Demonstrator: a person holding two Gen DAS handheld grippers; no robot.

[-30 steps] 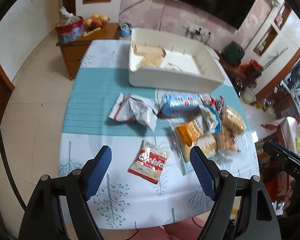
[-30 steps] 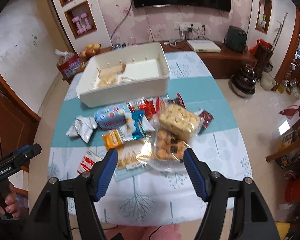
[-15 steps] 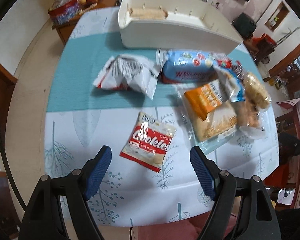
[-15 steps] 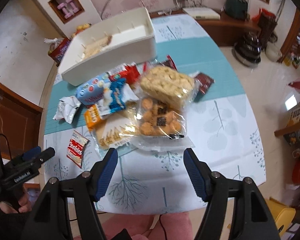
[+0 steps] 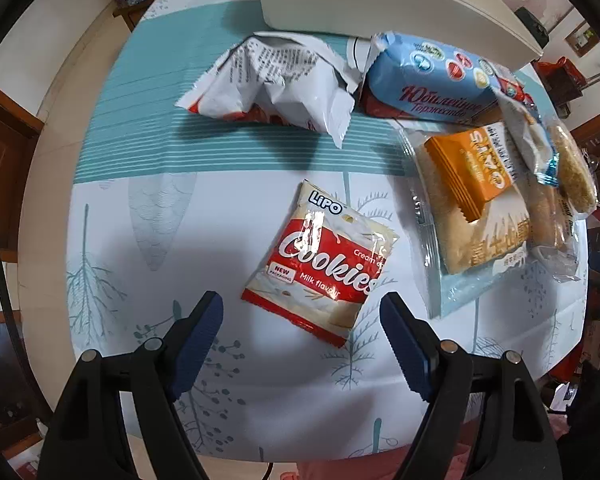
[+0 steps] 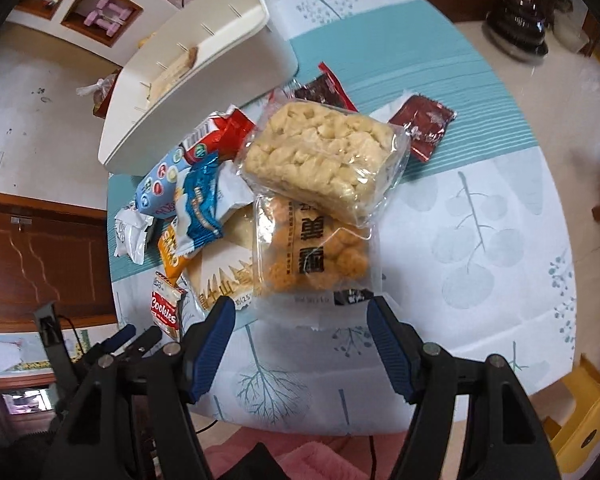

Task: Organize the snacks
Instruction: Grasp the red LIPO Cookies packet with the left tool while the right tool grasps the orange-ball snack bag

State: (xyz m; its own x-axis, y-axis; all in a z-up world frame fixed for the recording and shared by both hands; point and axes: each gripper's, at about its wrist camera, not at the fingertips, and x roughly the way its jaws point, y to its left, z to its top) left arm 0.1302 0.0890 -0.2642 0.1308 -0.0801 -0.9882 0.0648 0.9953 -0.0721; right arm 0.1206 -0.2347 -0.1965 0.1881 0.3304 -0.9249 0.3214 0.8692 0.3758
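The left gripper points down at the table with its jaws wide apart and nothing between the blue pads. The red-and-white cookies packet lies flat on the cloth just beyond the fingertips, its near edge reaching into the gap between them but touching neither pad. Past the cookies packet and to its right sits an orange oats packet on top of a clear-wrapped biscuit pack. Farther from the cookies packet lie a crumpled white wrapper and a blue biscuit roll, both just before the white bin.

The right gripper also has its jaws apart, empty. A clear bag of orange puffs lies just ahead of the fingertips, its near sealed edge at the mouth of the gap, centred between the pads and clear of both. Resting on the far end of that bag is a pale rice-crisp block in clear wrap. Beyond the block are two dark red sachets, and to its left the white bin, tilted in this view, with something tan inside that I cannot make out.
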